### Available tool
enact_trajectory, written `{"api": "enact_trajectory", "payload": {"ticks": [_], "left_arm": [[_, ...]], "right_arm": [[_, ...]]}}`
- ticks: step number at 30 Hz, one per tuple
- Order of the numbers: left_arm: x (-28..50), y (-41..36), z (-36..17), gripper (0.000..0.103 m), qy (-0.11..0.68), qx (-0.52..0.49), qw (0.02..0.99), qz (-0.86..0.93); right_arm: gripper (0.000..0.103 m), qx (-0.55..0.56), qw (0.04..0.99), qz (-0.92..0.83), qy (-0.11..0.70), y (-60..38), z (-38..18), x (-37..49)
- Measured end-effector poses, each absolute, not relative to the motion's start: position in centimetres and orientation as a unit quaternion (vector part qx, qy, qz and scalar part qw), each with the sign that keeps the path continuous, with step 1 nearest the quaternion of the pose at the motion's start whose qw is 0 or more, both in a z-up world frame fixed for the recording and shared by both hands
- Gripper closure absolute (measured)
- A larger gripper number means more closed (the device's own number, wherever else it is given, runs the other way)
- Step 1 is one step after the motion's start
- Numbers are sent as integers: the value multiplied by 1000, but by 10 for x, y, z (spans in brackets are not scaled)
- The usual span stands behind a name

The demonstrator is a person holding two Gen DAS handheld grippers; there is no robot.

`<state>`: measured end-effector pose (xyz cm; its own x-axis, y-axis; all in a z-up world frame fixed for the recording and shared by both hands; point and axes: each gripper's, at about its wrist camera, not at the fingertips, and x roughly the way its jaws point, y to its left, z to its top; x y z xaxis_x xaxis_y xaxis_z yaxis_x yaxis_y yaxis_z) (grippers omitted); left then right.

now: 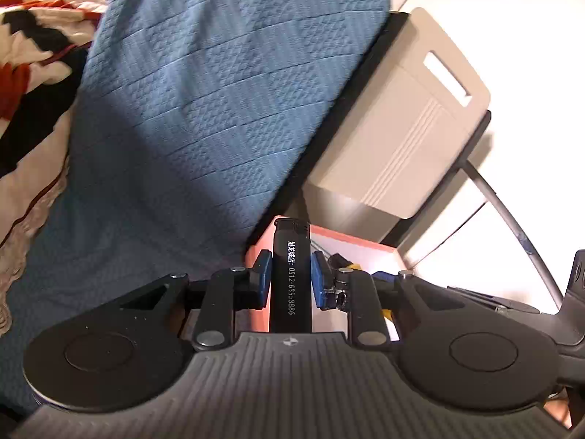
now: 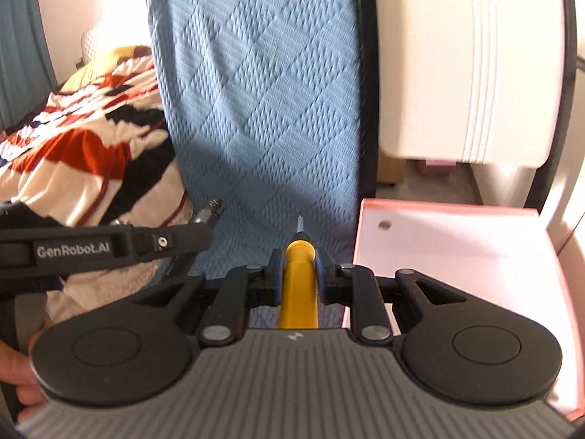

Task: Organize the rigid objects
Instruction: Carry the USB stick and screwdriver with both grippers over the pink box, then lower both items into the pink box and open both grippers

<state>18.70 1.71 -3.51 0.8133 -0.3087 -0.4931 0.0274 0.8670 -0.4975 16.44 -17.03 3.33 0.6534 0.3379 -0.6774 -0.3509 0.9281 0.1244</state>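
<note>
My left gripper (image 1: 291, 274) is shut on a black lighter (image 1: 290, 278) with white print, held upright over the near edge of a pink box (image 1: 256, 252). That box holds several small items, partly hidden by my fingers. My right gripper (image 2: 299, 274) is shut on a yellow-handled screwdriver (image 2: 298, 292) whose metal tip points forward over the blue bedspread (image 2: 263, 109). The pink box (image 2: 457, 256) lies just right of the right gripper; the part seen here shows a white, bare inside. The left gripper's body (image 2: 102, 248) crosses the right wrist view at left.
A blue quilted bedspread (image 1: 204, 102) fills the middle. A red, black and cream patterned quilt (image 2: 84, 146) lies at left. A beige chair (image 1: 398, 135) with black frame stands beside the bed, past the box. Pale floor tiles (image 1: 512, 18) lie at the right.
</note>
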Motion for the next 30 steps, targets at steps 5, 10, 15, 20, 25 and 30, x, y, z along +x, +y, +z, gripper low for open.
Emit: {"api": "enact_trajectory", "payload": {"ticks": [5,10,15,20,25,30], "left_arm": [[199,-11,-16,76,288,-217,928,-96],[213,-32,-9,76,292,-206,928,-102],[225,-48,-15,76,301,-212,924,-107],[231,-80,-41,76,324,-211,914,-120],[235,-106,-81,76,360,-206,901,-125],[239,-119,-102,76,380,-197,895,-124]], "right_arm": [[81,-3,918,178,353,-193,49,170],[81,9,917,164,363,-220,42,175],[81,12,917,149,369,-247,35,177],[81,16,912,133,388,-269,9,174],[81,25,897,121,425,-284,-28,165],[81,34,887,109,448,-294,-57,158]]}}
